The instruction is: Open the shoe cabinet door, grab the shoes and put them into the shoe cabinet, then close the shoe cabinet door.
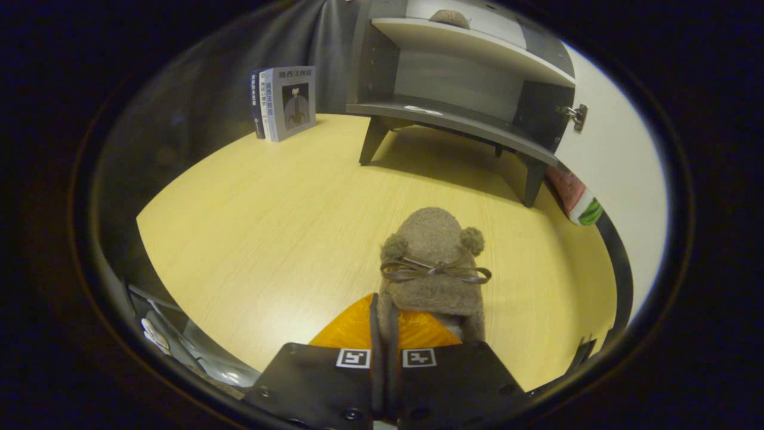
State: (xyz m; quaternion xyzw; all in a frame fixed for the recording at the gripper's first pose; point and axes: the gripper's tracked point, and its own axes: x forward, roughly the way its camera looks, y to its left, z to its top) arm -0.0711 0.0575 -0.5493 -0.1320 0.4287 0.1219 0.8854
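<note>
Shoe: a small fuzzy grey-brown slipper [433,263] with two pom-poms near the toe and a thin bow of brown ribbon tied across the top; its toe points away, towards the cabinet.
Second shoe: a matching fuzzy one [450,18] lies on the cabinet's upper shelf, partly seen.
Shoe and gripper: the near shoe's heel end sits between the fingers of the hand-held gripper [387,325], the rest of it reaching out just ahead of them.
Hand-held gripper: its fingers [352,328] stand close together, pressed on the edge of the shoe's heel from both sides, so it holds the shoe; whether the shoe is off the surface or touching it I cannot tell.
Surface: a light wood-grain surface [268,227], bare around the shoe.
Shoe cabinet: a grey shoe cabinet [453,119] on short legs stands well beyond the shoe at the far side of the surface, with two shelves showing.
Cabinet door: the white door [621,173] is swung open to the right, a metal hinge [576,114] at its inner edge.
Books: upright books [285,103] stand left of the cabinet, against the dark cloth wall [209,101].
Beside the cabinet: a red and green item [576,200] lies behind the right legs, too hidden to name.
</note>
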